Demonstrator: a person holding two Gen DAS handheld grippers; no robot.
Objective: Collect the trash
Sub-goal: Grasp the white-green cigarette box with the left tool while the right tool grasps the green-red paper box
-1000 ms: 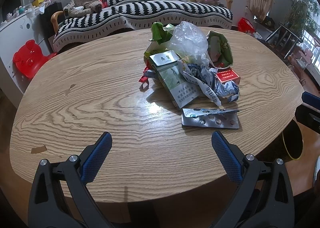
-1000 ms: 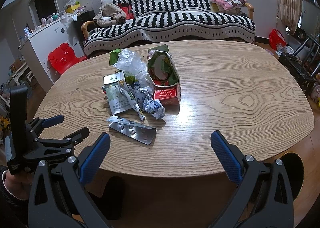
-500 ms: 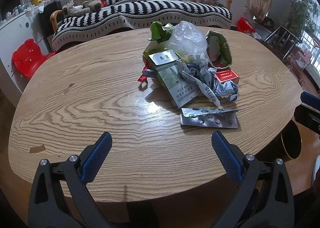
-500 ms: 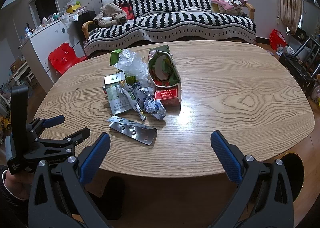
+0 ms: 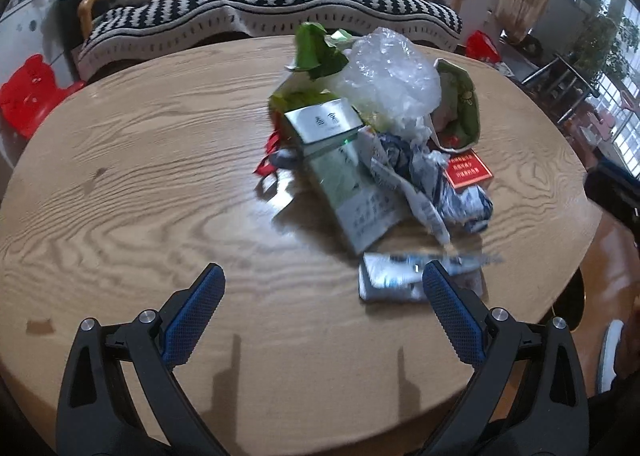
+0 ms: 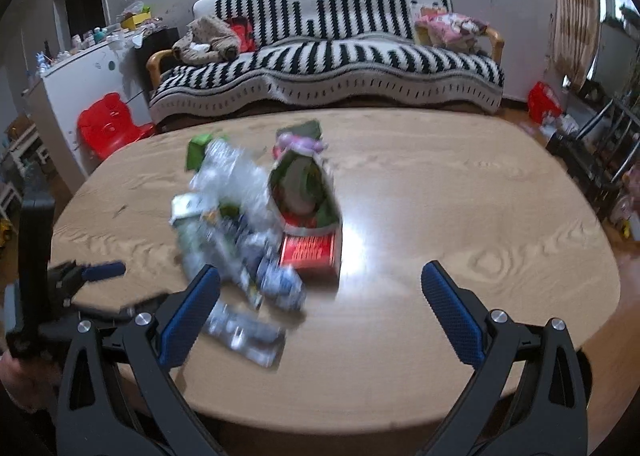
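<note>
Setting: a rounded wooden table [image 5: 132, 183] in a living room, with a black-and-white striped sofa [image 6: 332, 55] behind it and a red stool [image 6: 108, 127] at the left.
Trash: one loose heap near the middle of the table, nothing lifted from it.
Heap, top: a crumpled clear bag [image 5: 390, 75] resting against a green wrapper [image 5: 316, 49].
Heap, right: an open green snack bag [image 5: 460, 107], its mouth facing the right wrist view, with a red pack [image 5: 468, 171] lying just in front of it.
Heap, left: a silver-green carton [image 5: 340, 171] lying flat, its flap raised.
Heap, front: crumpled printed paper [image 5: 420, 183], and nearest the table's edge a foil blister sheet [image 5: 400, 280], blurred in both views.
Left gripper [image 5: 322, 298]: spread wide and empty, held above the near side of the table; its right finger overlaps the blister sheet in the picture, but contact cannot be told.
Right gripper [image 6: 320, 296]: spread wide and empty, above the near edge, facing the heap.
Person: a hand [image 6: 20, 380] at the lower left of the right wrist view grips the left tool's handle.
</note>
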